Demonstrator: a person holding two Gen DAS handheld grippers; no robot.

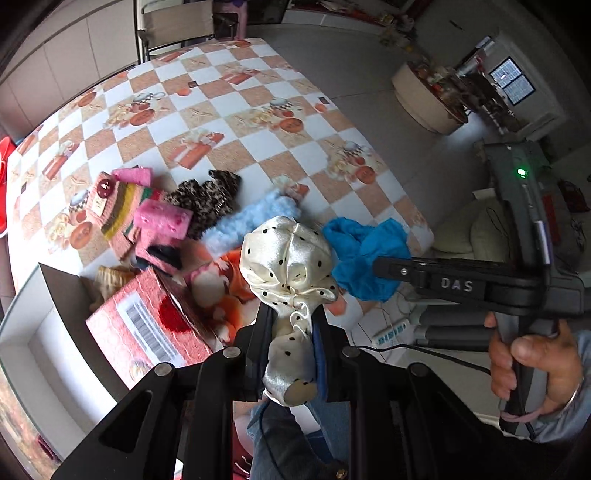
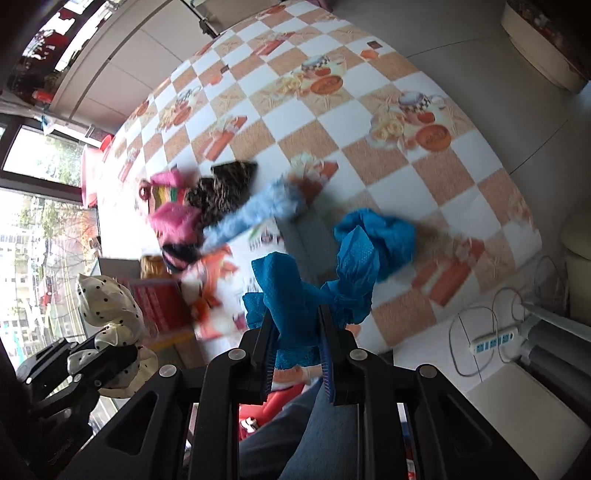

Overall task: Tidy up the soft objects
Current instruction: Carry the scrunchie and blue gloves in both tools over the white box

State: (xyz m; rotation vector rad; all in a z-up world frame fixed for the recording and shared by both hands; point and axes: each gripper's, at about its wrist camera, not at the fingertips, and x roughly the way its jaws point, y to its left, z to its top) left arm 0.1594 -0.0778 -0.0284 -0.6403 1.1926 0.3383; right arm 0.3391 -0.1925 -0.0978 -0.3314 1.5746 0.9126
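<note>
My left gripper (image 1: pixel 291 317) is shut on a cream satin cloth with black dots (image 1: pixel 288 258), held above the table's near edge; it also shows in the right wrist view (image 2: pixel 107 306). My right gripper (image 2: pixel 295 325) is shut on a blue mesh cloth (image 2: pixel 354 254), which also shows in the left wrist view (image 1: pixel 365 251), lifted just over the table. On the checked tablecloth (image 1: pixel 236 110) lie a pink striped knit piece (image 1: pixel 122 206), a leopard-print cloth (image 1: pixel 210 195), a fluffy light-blue piece (image 1: pixel 251 218) and an orange-and-white soft item (image 1: pixel 225 288).
A red cardboard box (image 1: pixel 147 328) stands open at the table's near left, beside a white-walled container (image 1: pixel 37 354). A chair (image 1: pixel 177 26) stands at the far end. A power strip with cables (image 2: pixel 491 339) lies on the floor to the right.
</note>
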